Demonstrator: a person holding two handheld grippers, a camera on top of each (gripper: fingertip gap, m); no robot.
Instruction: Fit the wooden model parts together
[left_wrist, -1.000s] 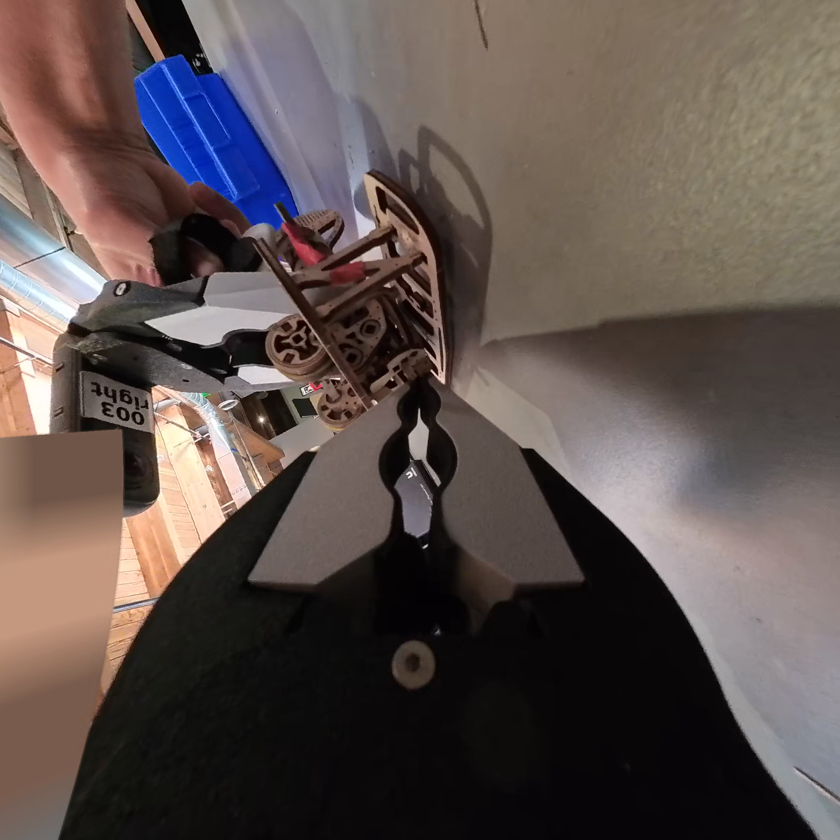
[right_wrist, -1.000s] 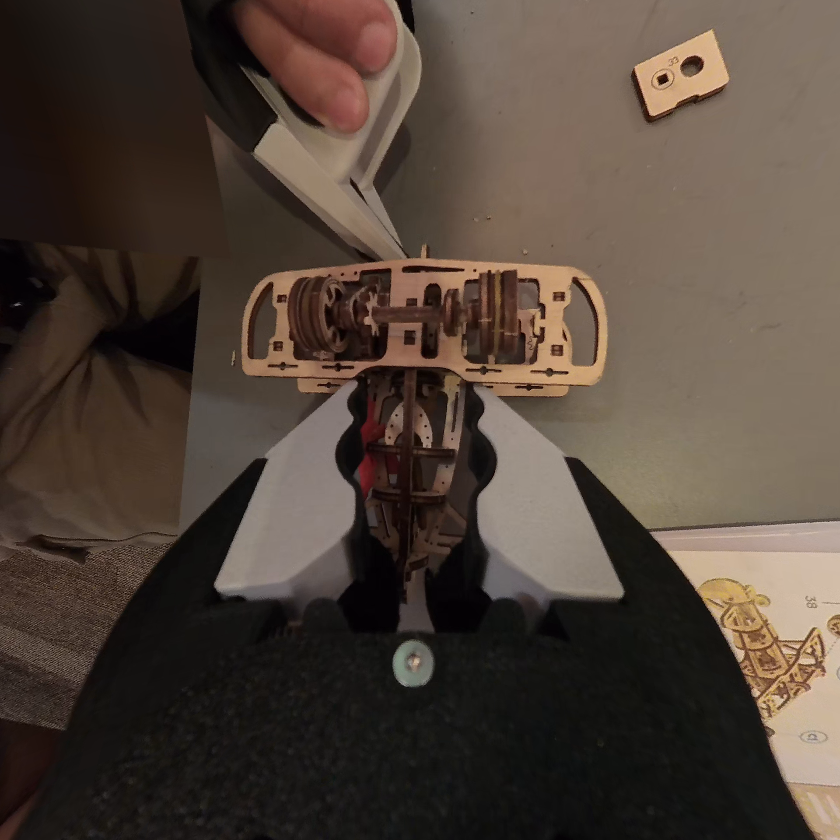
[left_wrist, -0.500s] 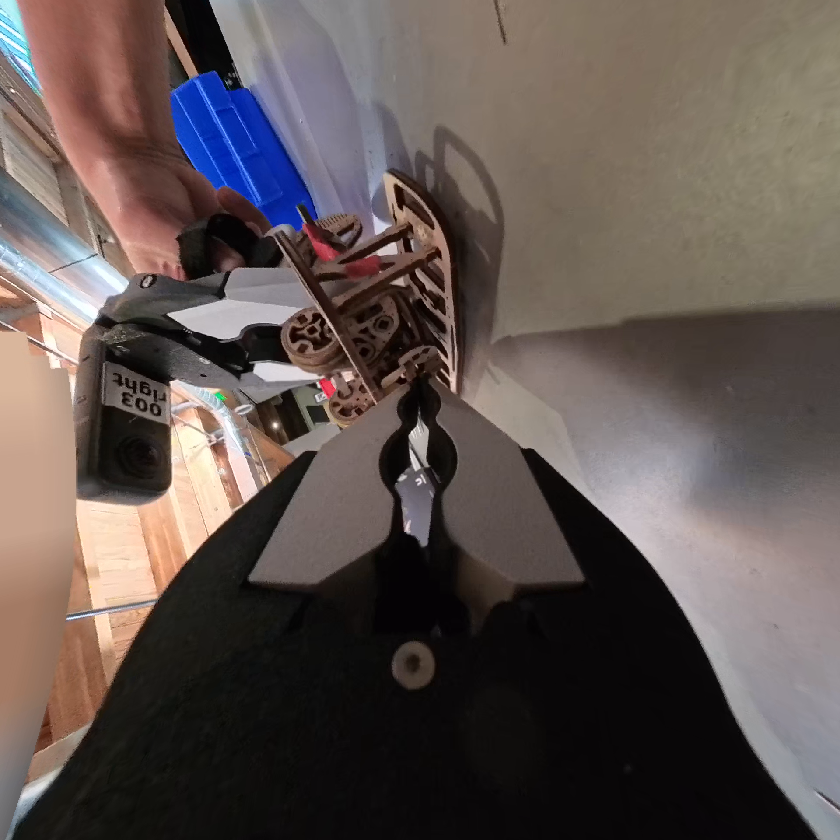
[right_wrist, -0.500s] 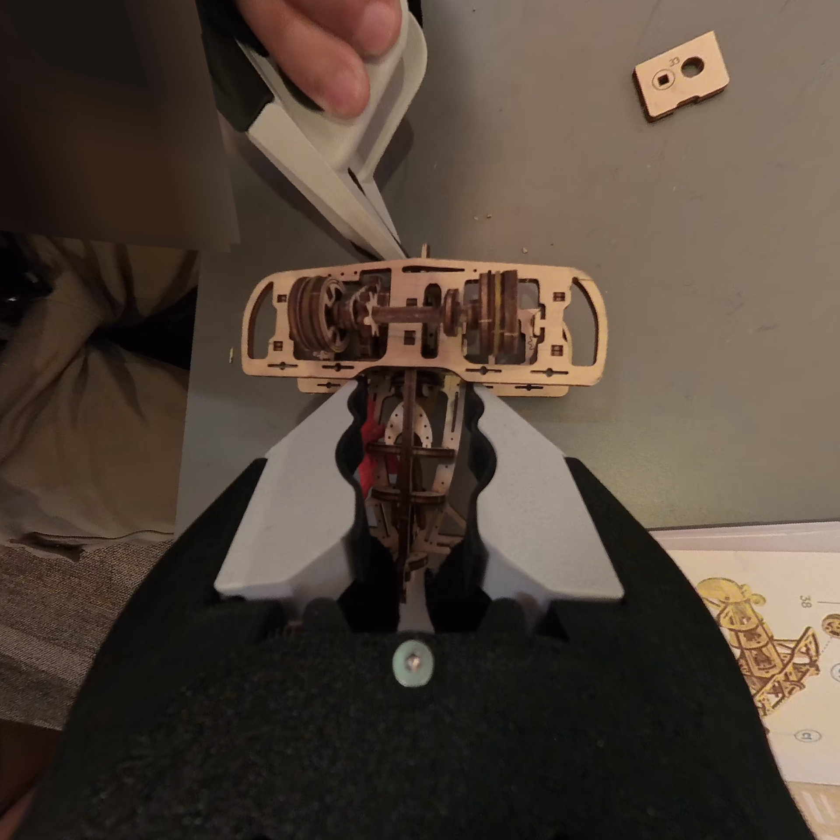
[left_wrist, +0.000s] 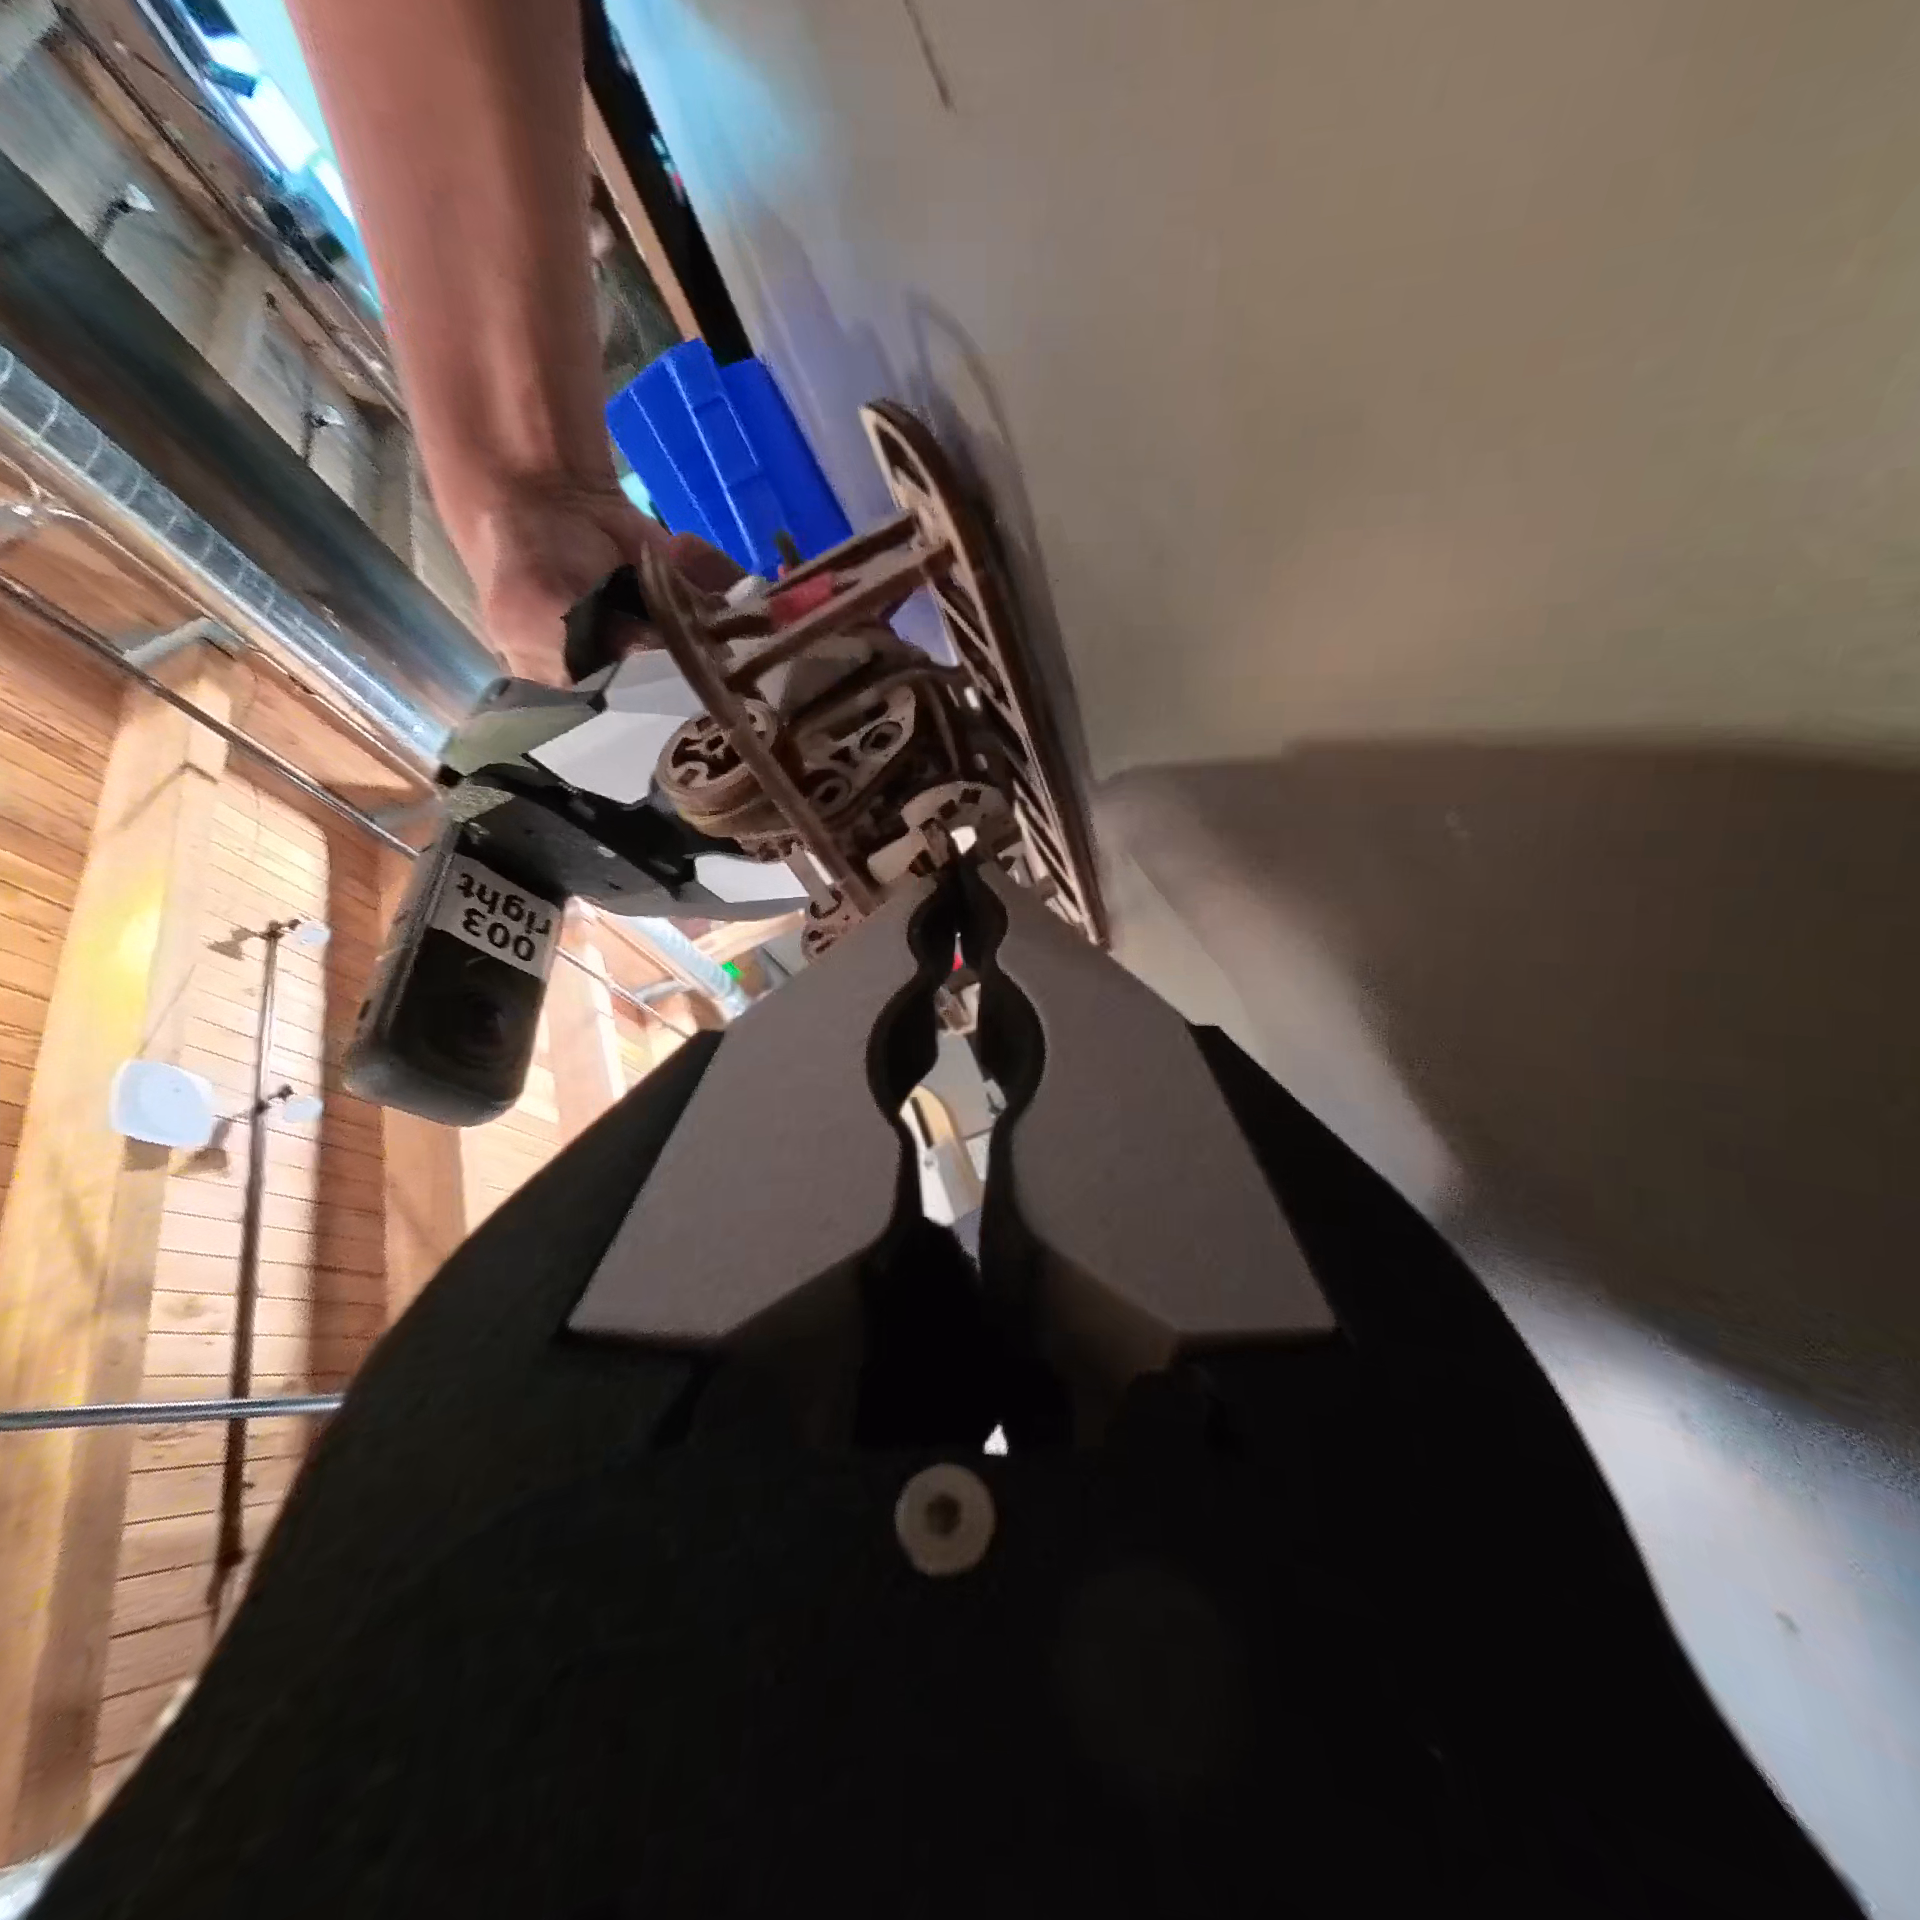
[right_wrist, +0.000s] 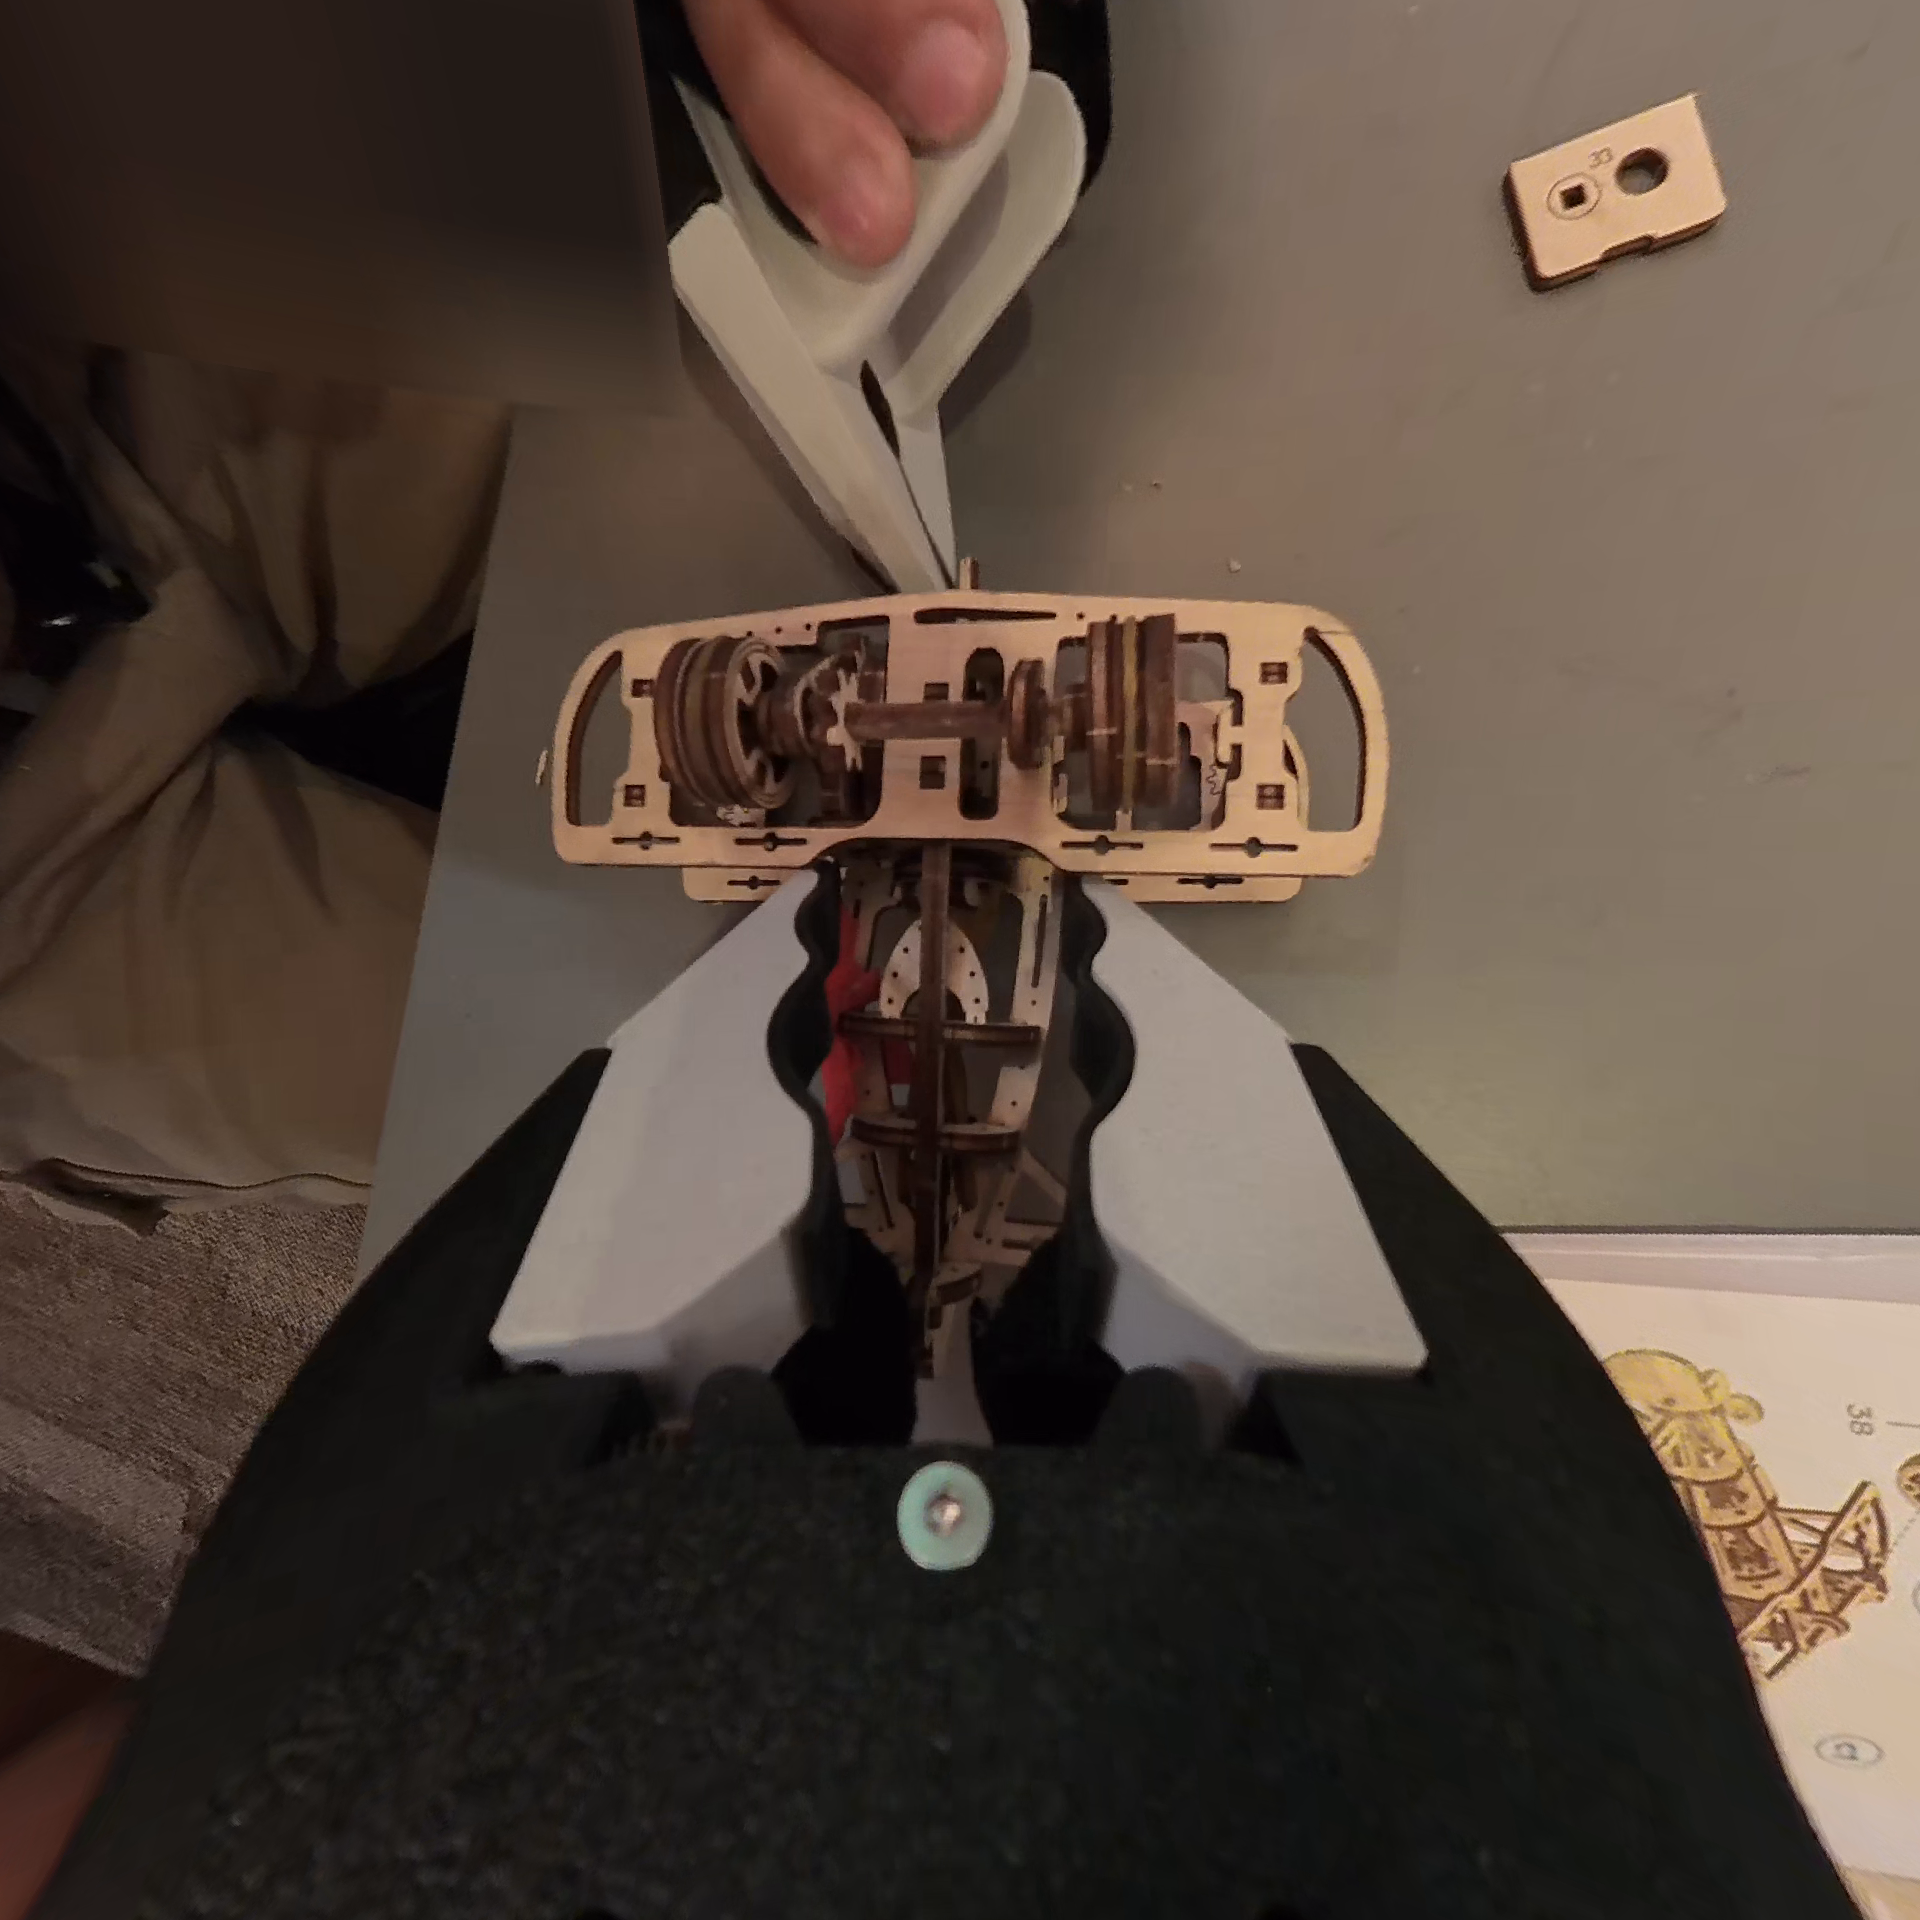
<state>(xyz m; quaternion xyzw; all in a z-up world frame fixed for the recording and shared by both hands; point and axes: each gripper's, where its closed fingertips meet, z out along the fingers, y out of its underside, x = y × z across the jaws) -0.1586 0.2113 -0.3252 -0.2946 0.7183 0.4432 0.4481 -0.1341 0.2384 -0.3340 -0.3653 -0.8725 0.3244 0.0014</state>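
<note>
The wooden model (right_wrist: 966, 727), a light plywood frame with dark wheels and gears on an axle, stands on its edge on the grey table (right_wrist: 1455, 831). My right gripper (right_wrist: 945, 904) is shut on the model's narrow body. My left gripper (left_wrist: 954, 894) comes in from the far side, its jaws closed at the tips on a small wooden pin (right_wrist: 968, 569) on the model's top edge. The left gripper also shows in the right wrist view (right_wrist: 914, 488), and the right gripper in the left wrist view (left_wrist: 665, 821). The model shows there too (left_wrist: 883, 748).
A loose flat wooden part with two holes (right_wrist: 1616, 192) lies on the table at the far right. A printed instruction sheet (right_wrist: 1714, 1558) lies at the near right. A blue bin (left_wrist: 717, 468) stands behind the model. The table's left edge is near the model.
My left gripper has swung more upright and its tips have shifted slightly right along the model's top edge. The model and my right gripper have stayed put.
</note>
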